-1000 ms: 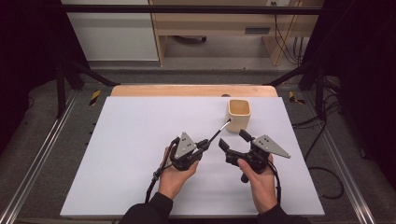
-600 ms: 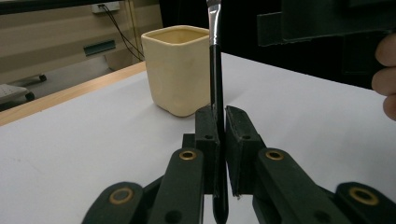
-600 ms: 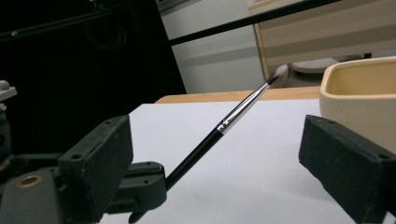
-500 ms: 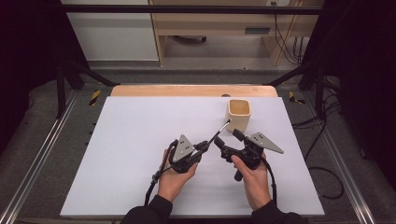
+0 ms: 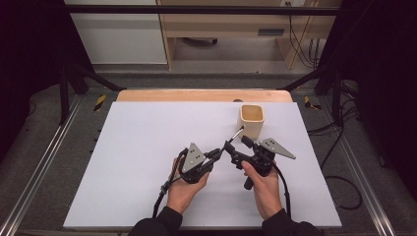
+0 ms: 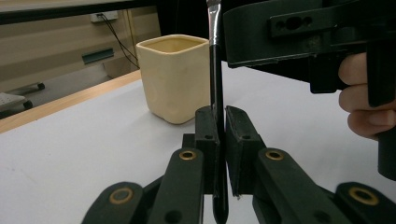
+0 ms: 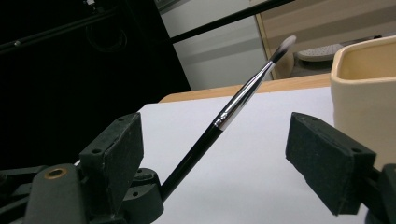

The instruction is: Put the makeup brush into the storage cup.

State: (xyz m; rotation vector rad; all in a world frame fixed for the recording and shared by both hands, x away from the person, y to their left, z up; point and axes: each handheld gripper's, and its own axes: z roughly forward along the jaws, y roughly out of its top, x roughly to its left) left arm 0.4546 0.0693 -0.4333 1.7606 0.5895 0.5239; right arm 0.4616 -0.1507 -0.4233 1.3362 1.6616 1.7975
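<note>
A thin brush (image 5: 235, 136) with a black handle, silver ferrule and pale tip points up and away toward a cream square cup (image 5: 252, 120). My left gripper (image 5: 220, 152) is shut on the low end of the handle; in the left gripper view the brush (image 6: 215, 93) rises straight up between the closed pads, and the cup (image 6: 175, 77) stands just behind. My right gripper (image 5: 238, 145) is open. In the right gripper view its gripper (image 7: 219, 149) has one pad on each side of the slanting brush (image 7: 243, 98), touching neither. The cup (image 7: 369, 93) is at the right.
Both hands work over a white board (image 5: 147, 147) on a wooden table (image 5: 196, 95). Metal rails run along both sides. A yellow-and-black tool (image 5: 100, 102) lies off the far left corner, and cables (image 5: 339, 191) trail at the right.
My right gripper has moved left toward the left one, so its open jaws now straddle the brush. The left gripper keeps hold of the brush and has barely shifted.
</note>
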